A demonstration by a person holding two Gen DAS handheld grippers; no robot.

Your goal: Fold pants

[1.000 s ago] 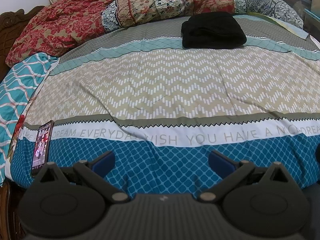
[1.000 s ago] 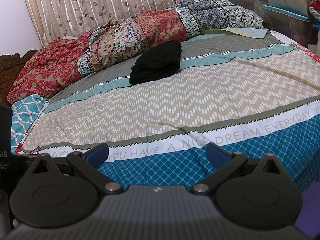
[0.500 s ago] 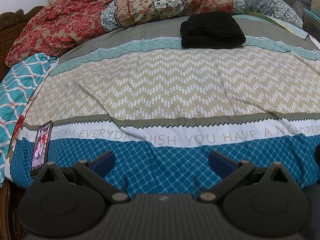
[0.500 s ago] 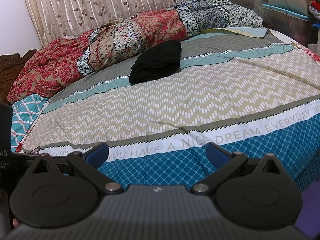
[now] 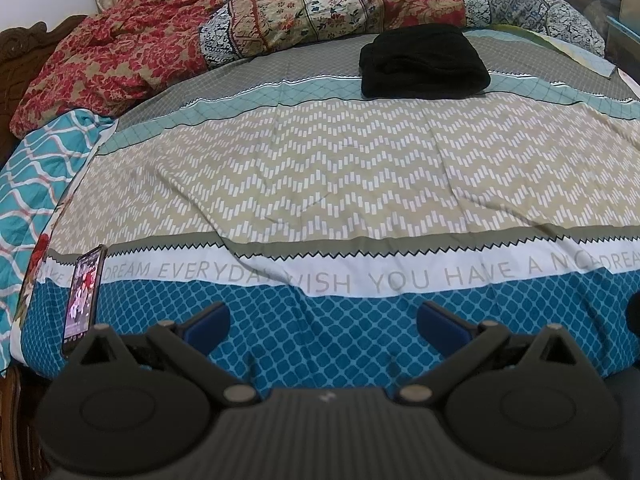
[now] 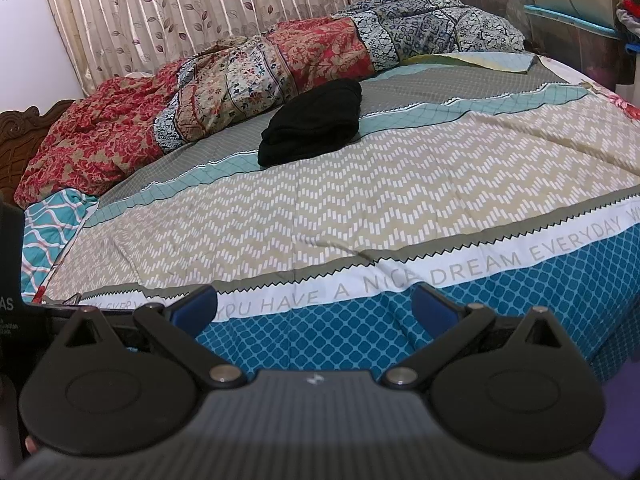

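Note:
Black pants (image 5: pixel 424 62) lie folded in a compact bundle far back on the bed, on the grey and teal bands of the patterned sheet (image 5: pixel 340 176); in the right wrist view the pants (image 6: pixel 312 122) sit left of centre. My left gripper (image 5: pixel 323 320) hangs open over the bed's near blue edge, nothing between its blue pads. Likewise my right gripper (image 6: pixel 316 307) is open and empty at the front edge, far from the pants.
A rumpled red and floral quilt (image 5: pixel 280 20) runs along the bed's far side. A phone (image 5: pixel 83 294) with a lit screen lies at the near left corner. Curtains (image 6: pixel 200 4) hang behind; storage boxes (image 6: pixel 572 44) stand at the right.

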